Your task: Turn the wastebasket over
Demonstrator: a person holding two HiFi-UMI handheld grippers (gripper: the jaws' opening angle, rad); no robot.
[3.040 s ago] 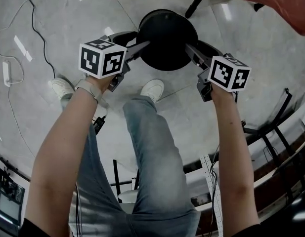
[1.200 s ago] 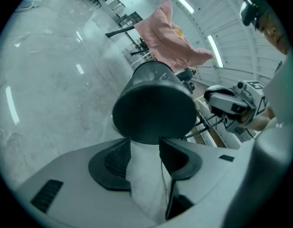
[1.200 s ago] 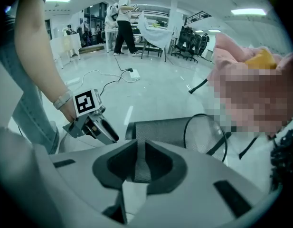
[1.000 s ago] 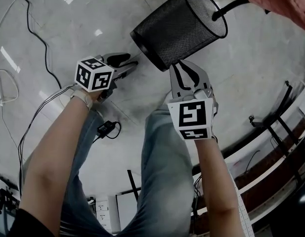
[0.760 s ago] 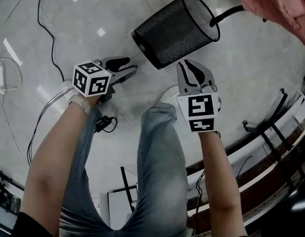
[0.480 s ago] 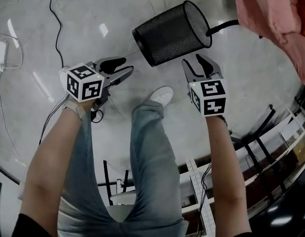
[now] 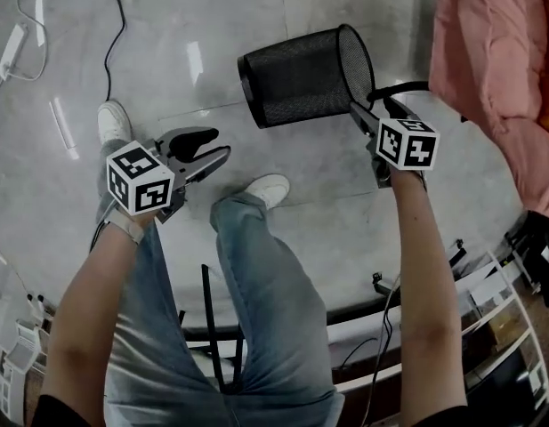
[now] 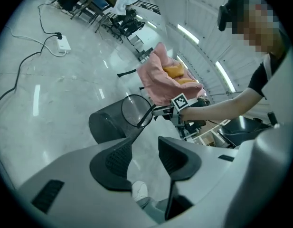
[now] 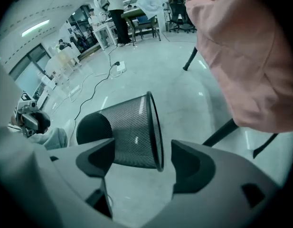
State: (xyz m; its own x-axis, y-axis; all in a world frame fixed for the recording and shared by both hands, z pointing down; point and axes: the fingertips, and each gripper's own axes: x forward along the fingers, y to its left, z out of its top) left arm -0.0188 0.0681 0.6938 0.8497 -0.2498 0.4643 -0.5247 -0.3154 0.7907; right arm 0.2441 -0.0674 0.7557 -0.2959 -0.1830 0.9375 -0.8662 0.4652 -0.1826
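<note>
Wastebasket (image 7: 301,76), black mesh, lay on its side on the floor (image 7: 212,25), solid base (image 9: 91,127) toward the person's left and open rim (image 9: 155,127) toward the right, beside a pink cloth (image 7: 488,69). Neither mouth-up nor mouth-down, so I judged the turn-over roughly half done. Right hand-held gripper (image 9: 142,156) sat at the rim with its jaws opening wide. The rim wire passed between them with a gap showing on each side, so the pads were not pressing and the basket carried its own weight on the floor. Straddling the rim looked deliberate: it is the one stiff, thin edge the jaws can close on, and it gives leverage far from the base. Left hand-held gripper (image 7: 219,143) was held clear of the basket, near the person's shoe (image 7: 267,188), jaws apart with nothing between them, only floor and shoe visible through the gap. It pointed toward the base end, probably kept free to steady or stop that end. Risk noted: a round mesh body on smooth floor would likely roll if nudged at the rim alone. Next move would call for a firm pinch on the rim before any lift.
</note>
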